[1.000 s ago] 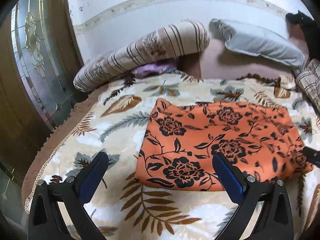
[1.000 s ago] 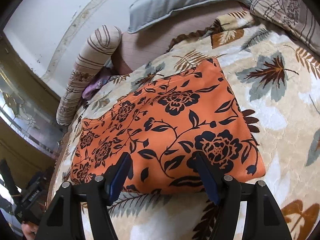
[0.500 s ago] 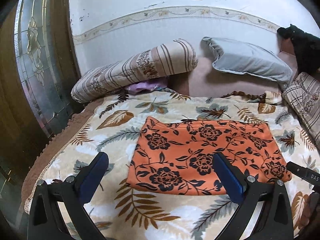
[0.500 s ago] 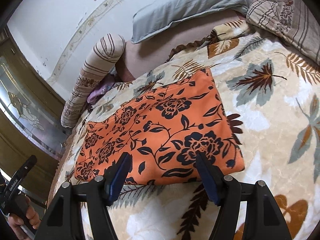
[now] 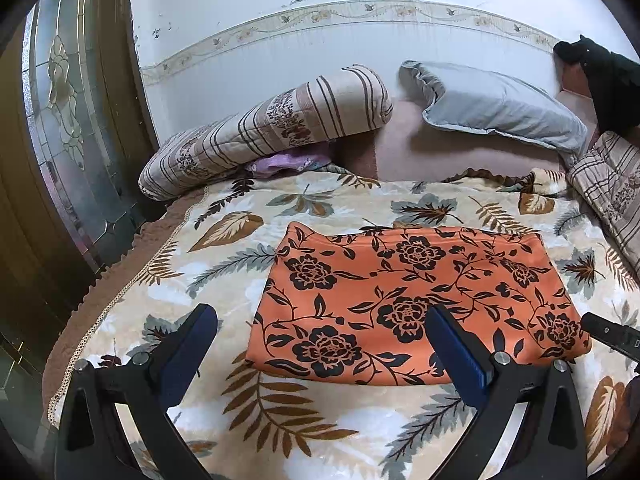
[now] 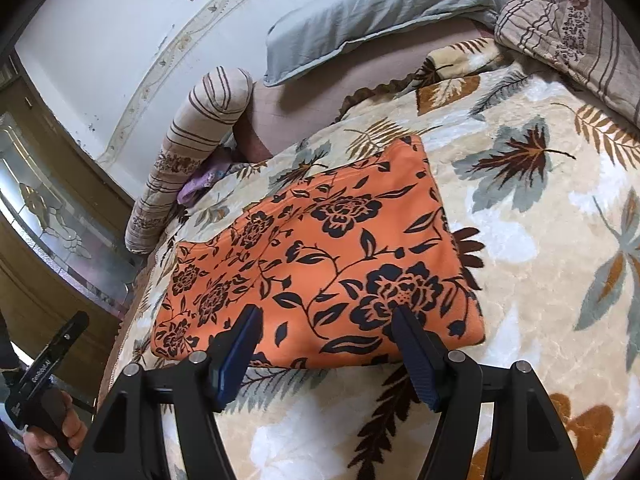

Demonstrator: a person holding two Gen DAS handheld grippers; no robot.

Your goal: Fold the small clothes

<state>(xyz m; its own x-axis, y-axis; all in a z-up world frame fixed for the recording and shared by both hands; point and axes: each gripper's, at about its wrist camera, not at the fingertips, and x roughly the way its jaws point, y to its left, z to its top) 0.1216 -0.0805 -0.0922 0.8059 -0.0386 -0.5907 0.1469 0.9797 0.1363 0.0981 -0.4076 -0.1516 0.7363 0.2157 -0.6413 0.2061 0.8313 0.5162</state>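
From the left wrist view, the orange flowered cloth (image 5: 416, 304) lies flat on the leafy blanket (image 5: 224, 248) of the bed, already folded into a neat rectangle. It looks soft, thin and light, so I think it would bend and droop if lifted by one spot. The best place to take hold is probably a corner or the near edge, pinching all the layers together. The left hand-held gripper (image 5: 320, 332) hangs above the bed and tips down toward the cloth. Its blue fingers (image 5: 456, 344) stand wide apart and hold nothing.

From the right wrist view, the cloth (image 6: 320, 256) lies slantwise in this picture, its near edge just ahead of the right hand-held gripper (image 6: 326, 340). That one also tips down, its fingers apart and empty, not touching the cloth. At the bottom left a hand (image 6: 54, 432) grips the handle of the other tool. A grey pillow (image 6: 372, 12) rests by the wall, well apart from the cloth.
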